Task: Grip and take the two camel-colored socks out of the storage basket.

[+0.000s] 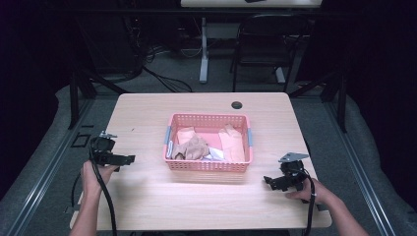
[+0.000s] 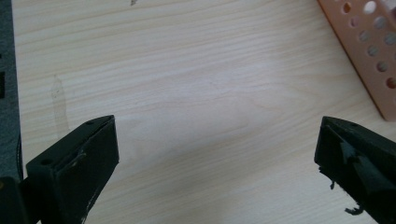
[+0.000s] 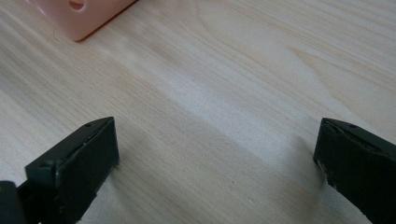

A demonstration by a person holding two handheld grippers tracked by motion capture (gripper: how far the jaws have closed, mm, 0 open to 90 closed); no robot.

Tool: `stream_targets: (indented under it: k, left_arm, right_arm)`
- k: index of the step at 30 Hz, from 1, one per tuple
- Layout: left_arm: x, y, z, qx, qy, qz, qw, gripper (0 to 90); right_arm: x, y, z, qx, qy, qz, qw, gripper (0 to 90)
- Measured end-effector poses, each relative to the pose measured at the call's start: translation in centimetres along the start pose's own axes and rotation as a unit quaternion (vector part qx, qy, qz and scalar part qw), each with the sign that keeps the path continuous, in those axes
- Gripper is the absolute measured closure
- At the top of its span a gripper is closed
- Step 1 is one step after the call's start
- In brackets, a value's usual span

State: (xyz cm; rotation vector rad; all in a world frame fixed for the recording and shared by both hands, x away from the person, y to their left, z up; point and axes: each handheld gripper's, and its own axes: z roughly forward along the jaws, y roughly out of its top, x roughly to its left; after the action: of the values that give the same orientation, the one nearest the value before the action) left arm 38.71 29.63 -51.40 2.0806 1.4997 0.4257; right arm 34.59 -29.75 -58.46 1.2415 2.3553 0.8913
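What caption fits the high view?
Two open grippers, left and right, wait beside a pink basket of cloths.

Both forearms come in from the near edge, one on each side. The left hand (image 1: pixel 93 173) holds the left gripper (image 1: pixel 129 159) pointing right, its jaws spread wide with nothing between them. The right hand (image 1: pixel 307 189) holds the right gripper (image 1: pixel 268 182) pointing left, jaws likewise wide apart and holding nothing, low over the bench (image 1: pixel 147 196).
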Motion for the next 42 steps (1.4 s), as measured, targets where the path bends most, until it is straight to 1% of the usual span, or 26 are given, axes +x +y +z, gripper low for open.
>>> stream_targets:
  k: [1, 2, 3, 4, 5, 6, 7, 10, 13, 14, 15, 17, 18, 19, 21, 28, 29, 30, 31, 32, 33, 34, 35, 37, 41, 42]
  left_arm:
    - [0.0, 0.0, 0.0, 0.000, 0.000, 0.000, 1.0000, 0.0]
    - [-0.5, 0.6, -0.4, 0.005, -0.003, 0.008, 0.9999, 0.0]
    - [-0.5, 0.6, -0.4, 0.005, -0.003, 0.008, 0.9999, 0.0]
    - [-1.1, 1.2, -0.8, 0.010, -0.006, 0.019, 0.9998, 0.0]
    - [-1.1, 1.2, -0.8, 0.010, -0.006, 0.019, 0.9998, 0.0]
    - [-1.6, 1.9, -1.3, 0.010, -0.010, 0.030, 0.9995, 0.0]
    - [-1.6, 1.9, -1.3, 0.010, -0.010, 0.030, 0.9995, 0.0]
    - [-2.4, 2.9, -2.0, 0.011, -0.014, 0.042, 0.9990, 0.0]
    - [-3.1, 3.9, -2.8, 0.004, -0.015, 0.053, 0.9985, 0.0]
    - [-3.6, 4.6, -3.2, 0.004, -0.019, 0.063, 0.9978, 0.0]
    - [-3.6, 4.6, -3.2, 0.004, -0.019, 0.063, 0.9978, 0.0]
    - [-4.2, 5.3, -3.5, 0.008, -0.023, 0.074, 0.9969, 0.0]
    - [-4.8, 6.0, -3.7, 0.010, -0.030, 0.082, 0.9961, 0.0]
    - [-4.8, 6.0, -3.7, 0.010, -0.030, 0.082, 0.9961, 0.0]
    - [-5.4, 6.7, -3.8, 0.013, -0.033, 0.091, 0.9952, 0.0]
    - [-7.9, 8.9, -3.8, 0.018, -0.042, 0.125, 0.9911, 0.0]
    - [-8.3, 9.2, -3.7, 0.019, -0.043, 0.132, 0.9902, 0.0]
    - [-9.2, 9.8, -3.4, 0.024, -0.046, 0.144, 0.9883, 0.0]
    - [-9.2, 9.8, -3.4, 0.024, -0.046, 0.144, 0.9883, 0.0]
    - [-9.6, 10.1, -3.2, 0.025, -0.050, 0.147, 0.9876, 0.0]
    - [-10.1, 10.3, -3.0, 0.026, -0.053, 0.152, 0.9865, 0.0]
    - [-10.8, 10.8, -2.6, 0.026, -0.062, 0.160, 0.9848, 0.0]
    - [-10.8, 10.8, -2.6, 0.026, -0.062, 0.160, 0.9848, 0.0]
    - [-11.5, 11.2, -2.2, 0.030, -0.066, 0.166, 0.9834, 0.0]
    - [-13.0, 11.7, -1.1, 0.043, -0.075, 0.183, 0.9792, 0.0]
    - [-13.8, 11.9, -0.5, 0.051, -0.080, 0.192, 0.9768, 0.0]
  right_arm:
    - [0.0, 0.0, 0.0, 0.000, 0.000, 0.000, 1.0000, 0.0]
    - [0.0, 0.0, 0.0, 0.000, 0.000, 0.000, 1.0000, 0.0]
    - [0.0, 0.0, 0.0, 0.000, 0.000, 0.000, 1.0000, 0.0]
    - [0.0, 0.0, 0.0, -0.001, 0.000, -0.001, 1.0000, 0.0]
    - [0.0, 0.0, 0.0, -0.001, 0.000, -0.001, 1.0000, 0.0]
    - [0.0, 0.0, 0.0, -0.001, 0.000, -0.001, 1.0000, 0.0]
    - [0.0, 0.0, 0.0, -0.001, 0.000, -0.001, 1.0000, 0.0]
    - [0.0, 0.0, 0.0, -0.001, 0.000, -0.001, 1.0000, 0.0]
    - [0.0, 0.0, 0.0, 0.000, 0.000, 0.000, 1.0000, 0.0]
    - [0.0, 0.0, 0.0, -0.001, 0.000, -0.001, 1.0000, 0.0]
    - [0.0, 0.0, 0.0, -0.001, 0.000, -0.001, 1.0000, 0.0]
    - [0.0, 0.0, 0.0, -0.001, 0.000, -0.001, 1.0000, 0.0]
    - [0.0, 0.0, 0.0, -0.001, 0.000, -0.001, 1.0000, 0.0]
    - [0.0, 0.0, 0.0, -0.001, 0.000, -0.001, 1.0000, 0.0]
    - [0.0, 0.0, 0.0, 0.001, 0.001, 0.000, 1.0000, 0.0]
    - [0.0, 0.0, 0.0, 0.000, 0.001, 0.000, 1.0000, 0.0]
    - [0.0, 0.0, 0.0, 0.000, 0.001, 0.000, 1.0000, 0.0]
    - [0.0, 0.0, 0.0, 0.001, 0.001, 0.000, 1.0000, 0.0]
    - [0.0, 0.0, 0.0, 0.001, 0.001, 0.000, 1.0000, 0.0]
    - [0.0, 0.0, 0.0, 0.001, 0.001, -0.001, 1.0000, 0.0]
    - [0.0, 0.0, 0.0, 0.001, 0.001, -0.001, 1.0000, 0.0]
    - [0.0, 0.0, 0.0, 0.001, 0.001, -0.001, 1.0000, 0.0]
    - [0.0, 0.0, 0.0, 0.001, 0.001, -0.001, 1.0000, 0.0]
    - [0.0, 0.0, 0.0, -0.001, 0.001, -0.002, 1.0000, 0.0]
    - [0.0, 0.0, 0.0, -0.001, 0.001, -0.002, 1.0000, 0.0]
    - [0.0, 0.0, 0.0, -0.001, 0.001, -0.002, 1.0000, 0.0]
